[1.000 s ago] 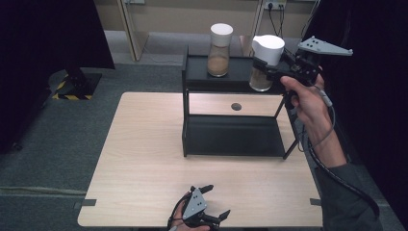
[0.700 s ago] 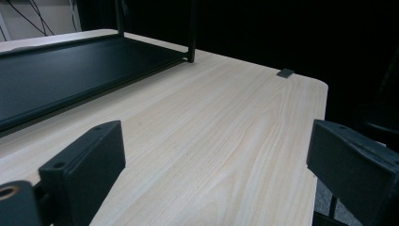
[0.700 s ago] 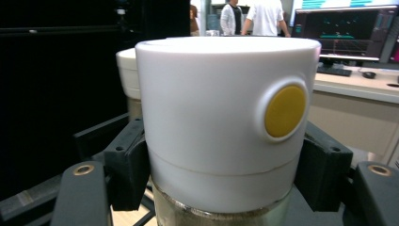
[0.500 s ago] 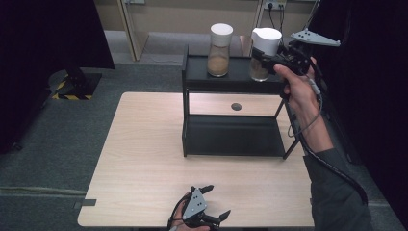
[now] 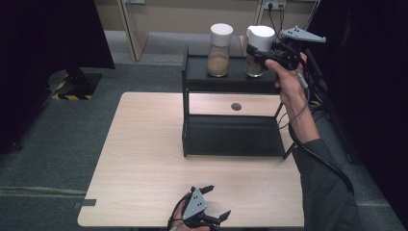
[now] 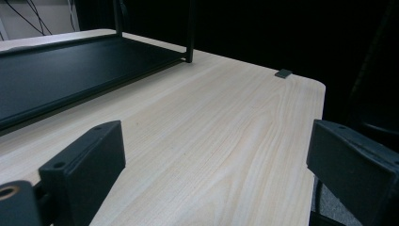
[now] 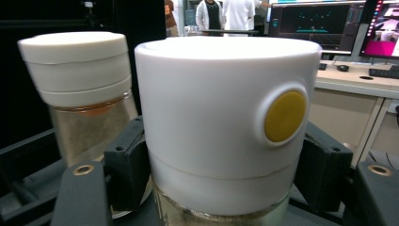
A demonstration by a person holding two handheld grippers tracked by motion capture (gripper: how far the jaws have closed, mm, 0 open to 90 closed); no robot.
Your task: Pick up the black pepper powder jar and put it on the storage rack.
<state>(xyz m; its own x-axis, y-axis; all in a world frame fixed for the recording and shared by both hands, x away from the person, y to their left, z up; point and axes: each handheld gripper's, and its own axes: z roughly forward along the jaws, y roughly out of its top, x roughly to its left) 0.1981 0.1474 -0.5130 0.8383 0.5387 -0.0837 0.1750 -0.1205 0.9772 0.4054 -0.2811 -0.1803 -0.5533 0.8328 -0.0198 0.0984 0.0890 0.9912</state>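
Now, right tongs (image 5: 256, 54): clamped on white-lidded glass jar of brown powder (image 5: 258, 50), upper right, upright on black metal shelf (image 5: 231, 79)
Left tongs (image 5: 215, 202): wide, bottom centre, over pale wooden tabletop (image 5: 144, 159)

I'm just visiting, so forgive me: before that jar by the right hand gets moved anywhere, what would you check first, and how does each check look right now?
1. Right gripper shut on the right jar: ok; its jaws press both sides just under the white lid.
2. Jar upright: ok.
3. Gap to the second jar: ok, apart in the high view, though close.
4. Jar lifted off the black shelf: cannot tell; its base is hidden.
5. Left gripper out of the way: ok; open, at the table's near edge.
6. Lid seated: ok, no gap visible.
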